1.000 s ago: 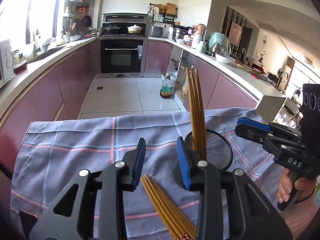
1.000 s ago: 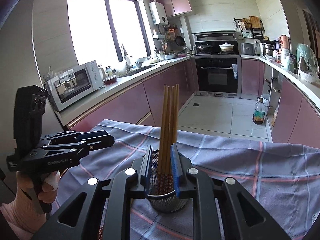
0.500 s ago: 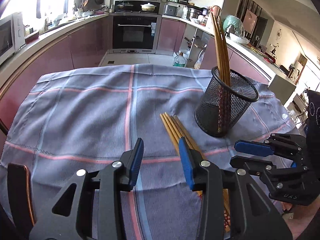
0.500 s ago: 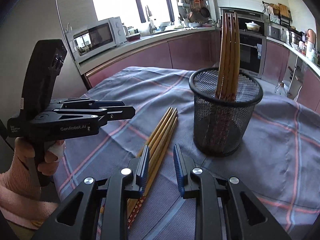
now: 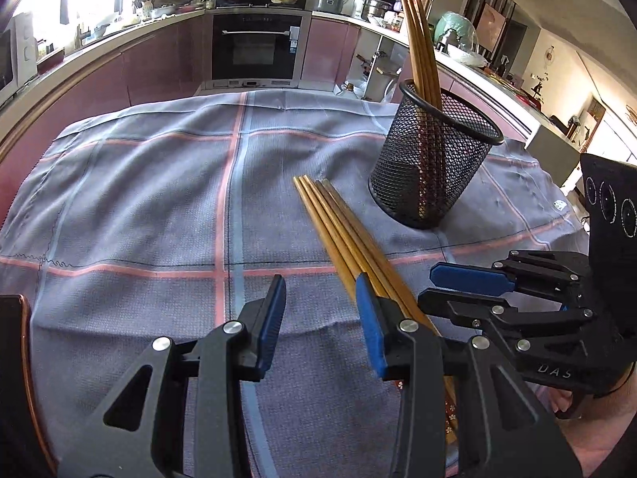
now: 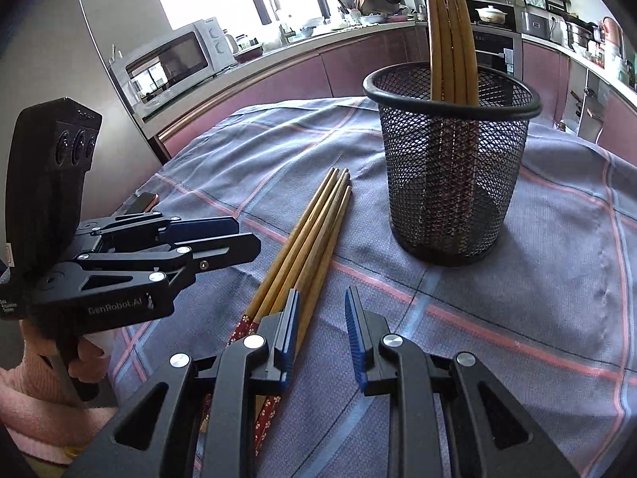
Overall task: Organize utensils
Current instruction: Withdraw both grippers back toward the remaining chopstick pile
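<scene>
A black mesh cup stands upright on the checked cloth with several wooden chopsticks standing in it. A bundle of wooden chopsticks lies flat on the cloth beside the cup. My left gripper is open and empty, just left of the bundle's near part. My right gripper is open and empty, its left finger above the bundle's patterned ends. Each gripper shows in the other's view, the right one and the left one.
The blue-grey checked cloth covers the table. A dark phone-like object lies at the cloth's near left edge. Kitchen counters, an oven and a microwave stand beyond the table.
Both grippers have pulled back and down from the cup, which now stands farther off. The chopsticks stay in the cup. The right gripper has opened wider.
</scene>
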The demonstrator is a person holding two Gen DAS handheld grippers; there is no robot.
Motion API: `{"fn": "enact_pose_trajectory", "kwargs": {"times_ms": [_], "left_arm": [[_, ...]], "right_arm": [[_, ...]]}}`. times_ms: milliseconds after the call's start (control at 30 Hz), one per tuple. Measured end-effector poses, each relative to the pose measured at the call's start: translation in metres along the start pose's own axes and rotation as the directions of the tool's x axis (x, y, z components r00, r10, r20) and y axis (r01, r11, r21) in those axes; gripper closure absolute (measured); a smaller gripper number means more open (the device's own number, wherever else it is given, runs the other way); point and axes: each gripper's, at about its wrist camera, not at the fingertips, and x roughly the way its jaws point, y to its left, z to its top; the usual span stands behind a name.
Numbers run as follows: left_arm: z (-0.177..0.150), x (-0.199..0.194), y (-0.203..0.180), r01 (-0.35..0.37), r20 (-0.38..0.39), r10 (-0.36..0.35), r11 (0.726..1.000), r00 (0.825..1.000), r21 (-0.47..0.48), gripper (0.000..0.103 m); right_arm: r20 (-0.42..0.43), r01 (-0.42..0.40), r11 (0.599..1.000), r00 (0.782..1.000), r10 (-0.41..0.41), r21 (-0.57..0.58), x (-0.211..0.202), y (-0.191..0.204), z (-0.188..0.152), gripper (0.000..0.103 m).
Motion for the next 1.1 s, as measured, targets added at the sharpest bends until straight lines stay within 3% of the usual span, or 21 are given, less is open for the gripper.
{"fn": "enact_pose_trajectory", "kwargs": {"times_ms": [1100], "left_arm": [[0.002, 0.019, -0.007, 0.013, -0.050, -0.010, 0.999, 0.999, 0.043, 0.068]], "right_arm": [[-0.013, 0.049, 0.999, 0.999, -0.049, -0.002, 0.009, 0.000, 0.001, 0.081]]}}
